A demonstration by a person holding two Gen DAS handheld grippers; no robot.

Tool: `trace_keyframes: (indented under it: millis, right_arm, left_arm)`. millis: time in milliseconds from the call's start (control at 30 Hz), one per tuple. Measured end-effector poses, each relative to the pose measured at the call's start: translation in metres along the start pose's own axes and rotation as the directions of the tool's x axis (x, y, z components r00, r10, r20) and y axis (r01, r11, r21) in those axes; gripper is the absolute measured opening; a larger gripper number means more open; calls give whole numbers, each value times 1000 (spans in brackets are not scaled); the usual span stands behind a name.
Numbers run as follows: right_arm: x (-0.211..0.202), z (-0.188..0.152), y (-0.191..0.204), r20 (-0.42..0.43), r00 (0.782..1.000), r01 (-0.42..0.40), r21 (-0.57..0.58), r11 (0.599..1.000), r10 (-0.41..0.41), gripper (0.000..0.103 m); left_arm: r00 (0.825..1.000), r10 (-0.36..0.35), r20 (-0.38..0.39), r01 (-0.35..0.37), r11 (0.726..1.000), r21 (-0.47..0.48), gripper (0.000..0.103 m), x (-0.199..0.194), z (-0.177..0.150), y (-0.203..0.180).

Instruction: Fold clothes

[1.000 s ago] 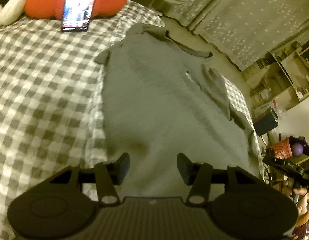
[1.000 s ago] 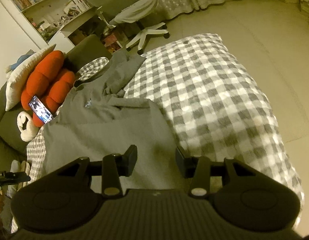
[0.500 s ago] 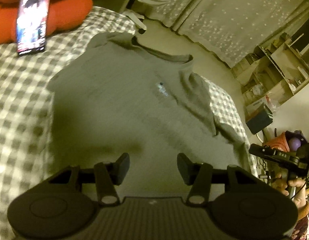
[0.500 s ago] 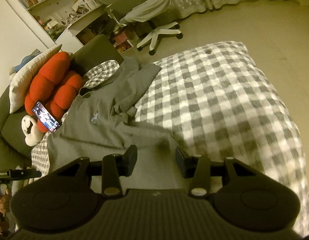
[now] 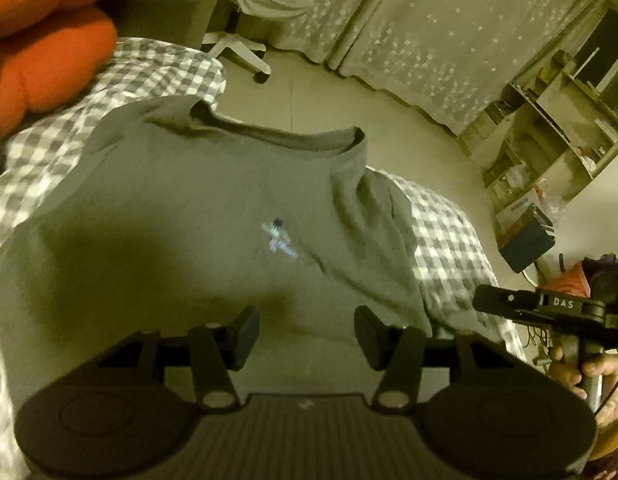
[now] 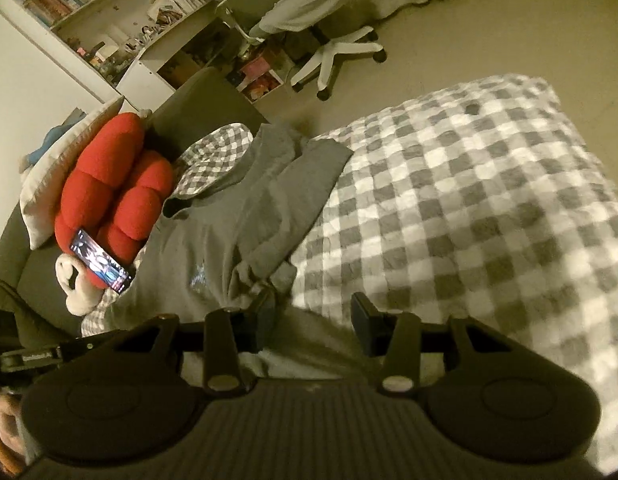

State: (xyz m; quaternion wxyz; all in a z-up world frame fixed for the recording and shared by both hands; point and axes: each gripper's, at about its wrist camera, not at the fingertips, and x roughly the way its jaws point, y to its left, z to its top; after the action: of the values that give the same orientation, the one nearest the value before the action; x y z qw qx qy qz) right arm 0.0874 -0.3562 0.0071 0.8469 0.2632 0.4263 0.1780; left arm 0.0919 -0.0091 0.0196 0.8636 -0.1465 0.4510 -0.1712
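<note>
A grey T-shirt (image 5: 181, 208) lies face up on the grey-and-white checkered bed (image 5: 445, 236), its collar toward the far edge and a small pale logo (image 5: 279, 238) on the chest. My left gripper (image 5: 307, 330) hovers open over the shirt's middle with nothing between its fingers. In the right wrist view the shirt (image 6: 213, 236) has one sleeve (image 6: 297, 184) bunched and folded inward. My right gripper (image 6: 313, 316) stands open above the shirt's side edge, beside that crumpled sleeve. The right gripper (image 5: 483, 300) also shows at the left wrist view's right edge, held by a hand.
A red cushion (image 6: 113, 200) with a lit phone (image 6: 101, 262) leaning on it sits at the head of the bed, a white plush (image 6: 75, 288) below it. A white office chair (image 6: 321, 28) stands on the floor beyond. Shelves (image 5: 549, 140) and curtains line the walls.
Both grippers have travelled across the bed toward the shirt's chest and collar. The phone has slid almost out of the left wrist view. The crumpled sleeve is now just ahead of the right fingers. Jaws unchanged.
</note>
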Motion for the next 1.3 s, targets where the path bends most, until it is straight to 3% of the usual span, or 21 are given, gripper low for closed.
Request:
trace_keyframes:
  millis: [400, 600, 667, 800, 900, 1100, 1300]
  right_arm:
    - [47, 33, -13, 1, 999, -53, 104, 993, 53, 47]
    - [68, 42, -11, 33, 998, -65, 147, 987, 60, 46]
    - [73, 45, -7, 53, 998, -49, 141, 989, 42, 41]
    - [77, 48, 1, 99, 995, -3, 132, 991, -11, 19]
    - [75, 49, 18, 119, 992, 40, 77, 996, -49, 10]
    - [75, 52, 67, 143, 986, 103, -85, 991, -90, 8]
    - [107, 50, 112, 80, 992, 107, -199, 974, -93, 7]
  left_arm:
    - [998, -38, 46, 38, 999, 21, 54, 67, 33, 0]
    - [982, -137, 132, 146, 988, -57, 54, 94, 30, 23]
    - [969, -180, 168, 195, 978, -77, 53, 99, 25, 31]
    - [954, -218, 207, 238, 968, -79, 54, 95, 23, 39]
    - [943, -244, 227, 271, 958, -95, 53, 92, 21, 47]
    - [927, -261, 268, 310, 938, -159, 53, 86, 19, 66]
    - [914, -232, 332, 309, 930, -200, 51, 79, 17, 81]
